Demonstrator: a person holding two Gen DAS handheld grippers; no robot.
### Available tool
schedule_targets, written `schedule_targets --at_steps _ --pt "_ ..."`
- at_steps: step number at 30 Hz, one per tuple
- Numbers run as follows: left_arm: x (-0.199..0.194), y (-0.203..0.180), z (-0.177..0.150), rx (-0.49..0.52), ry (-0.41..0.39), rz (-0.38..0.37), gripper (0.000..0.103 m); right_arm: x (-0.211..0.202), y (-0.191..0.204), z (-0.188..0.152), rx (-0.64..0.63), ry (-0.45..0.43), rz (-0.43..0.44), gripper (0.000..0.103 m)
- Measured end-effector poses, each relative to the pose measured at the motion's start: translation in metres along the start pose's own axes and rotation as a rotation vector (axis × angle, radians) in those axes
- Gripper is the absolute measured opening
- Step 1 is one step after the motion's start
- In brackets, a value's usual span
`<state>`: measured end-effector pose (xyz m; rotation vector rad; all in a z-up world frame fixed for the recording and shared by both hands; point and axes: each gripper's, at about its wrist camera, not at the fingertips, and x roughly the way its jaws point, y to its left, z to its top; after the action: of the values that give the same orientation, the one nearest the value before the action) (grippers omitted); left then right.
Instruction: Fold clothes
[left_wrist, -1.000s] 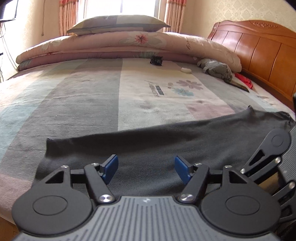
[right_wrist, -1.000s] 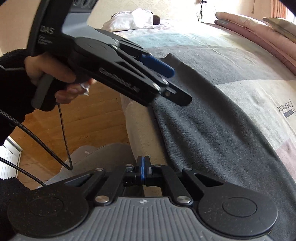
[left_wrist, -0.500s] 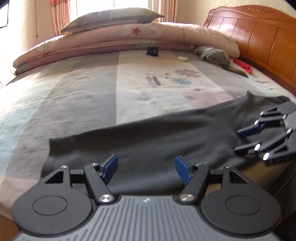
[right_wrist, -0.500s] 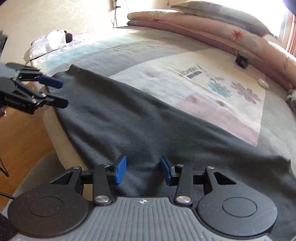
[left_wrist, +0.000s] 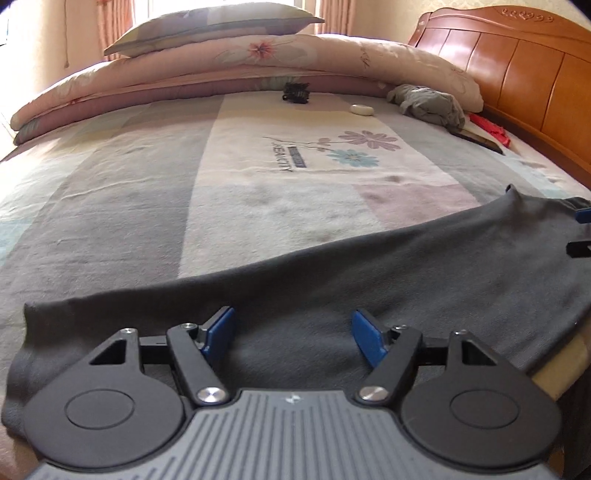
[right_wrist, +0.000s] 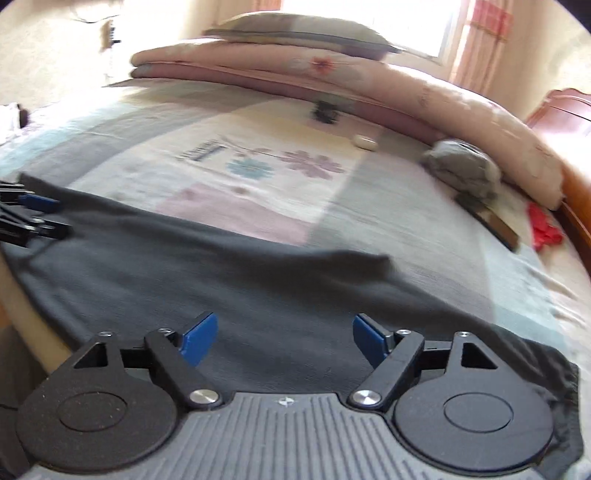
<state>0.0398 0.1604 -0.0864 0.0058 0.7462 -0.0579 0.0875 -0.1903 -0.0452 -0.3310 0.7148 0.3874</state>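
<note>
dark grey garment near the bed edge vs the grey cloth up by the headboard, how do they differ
The dark grey garment lies spread flat in a long strip along the near bed edge; the grey cloth sits bunched in a lump by the folded quilt. The garment is charcoal, the cloth a lighter grey. The garment covers far more of the bed. Both are soft fabric resting on the patterned bedspread.

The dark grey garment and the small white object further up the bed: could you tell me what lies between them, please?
Only bare bedspread, with its printed flowers, separates the dark grey garment from the small white object; the left wrist view shows it best.
</note>
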Motion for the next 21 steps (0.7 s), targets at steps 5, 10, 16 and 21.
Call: schedule_targets --at_steps 5,10,16,21 --pt "-0.005 -0.002 0.012 -0.007 0.073 0.046 0.068 0.02 -0.043 -0.039 0.15 0.072 -0.081 0.101" --pt "-0.016 -0.043 0.05 0.009 0.036 -0.122 0.068 0.018 -0.058 -0.063 0.291 0.019 -0.021 0.103" --pt "0.009 -0.135 0.096 0.039 0.016 -0.437 0.072 0.011 -0.056 -0.072 0.281 -0.048 -0.013 0.103" --pt "0.067 -0.199 0.107 0.036 0.105 -0.546 0.071 0.008 -0.057 -0.078 0.267 -0.083 0.001 0.103"
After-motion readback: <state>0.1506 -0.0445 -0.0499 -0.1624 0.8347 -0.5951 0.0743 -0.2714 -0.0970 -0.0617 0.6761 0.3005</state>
